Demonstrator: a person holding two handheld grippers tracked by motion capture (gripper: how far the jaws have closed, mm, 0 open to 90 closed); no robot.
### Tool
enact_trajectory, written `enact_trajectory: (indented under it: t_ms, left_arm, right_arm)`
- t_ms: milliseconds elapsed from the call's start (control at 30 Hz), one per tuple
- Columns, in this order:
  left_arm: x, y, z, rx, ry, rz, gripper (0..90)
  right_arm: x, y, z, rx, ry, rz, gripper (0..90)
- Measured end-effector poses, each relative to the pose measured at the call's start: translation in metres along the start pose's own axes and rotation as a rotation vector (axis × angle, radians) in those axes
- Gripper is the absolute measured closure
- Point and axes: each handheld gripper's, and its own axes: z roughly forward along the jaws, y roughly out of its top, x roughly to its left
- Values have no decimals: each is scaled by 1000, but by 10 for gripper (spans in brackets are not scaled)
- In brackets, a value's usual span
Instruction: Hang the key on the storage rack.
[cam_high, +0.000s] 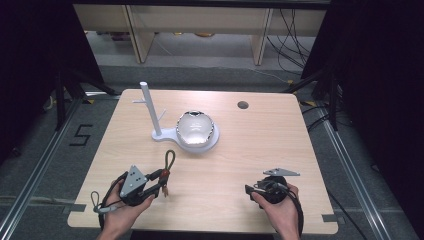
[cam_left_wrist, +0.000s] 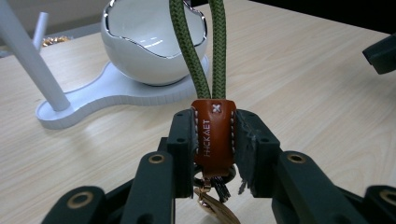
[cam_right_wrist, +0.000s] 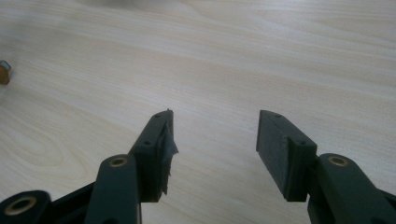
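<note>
A key strap with a green rope loop (cam_left_wrist: 198, 51) and a brown leather tab (cam_left_wrist: 214, 133) sits between the jaws of my left gripper (cam_left_wrist: 215, 135), which is shut on the tab. Gold metal hardware (cam_left_wrist: 212, 205) hangs below the tab. In the high view the left gripper (cam_high: 161, 181) is at the table's front left, with the green loop (cam_high: 170, 159) pointing toward the white stand (cam_high: 150, 107) and its glossy white bowl (cam_high: 195, 129). My right gripper (cam_right_wrist: 215, 144) is open above bare wood, and it sits at the front right (cam_high: 250, 190) in a hand.
The white stand has a tall post with side pegs and a flat base (cam_left_wrist: 93, 100) under the bowl (cam_left_wrist: 149, 42). A round cable hole (cam_high: 243, 105) lies at the table's far right. Shelving and cables stand beyond the table (cam_high: 270, 150).
</note>
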Motion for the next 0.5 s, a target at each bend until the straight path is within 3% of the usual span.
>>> enact_trajectory:
  t_ms: [500]
  left_arm:
    - [12,-4,-14,-63,59,-21,680]
  right_arm:
    - [0,0,2,-3,-2,-3,474]
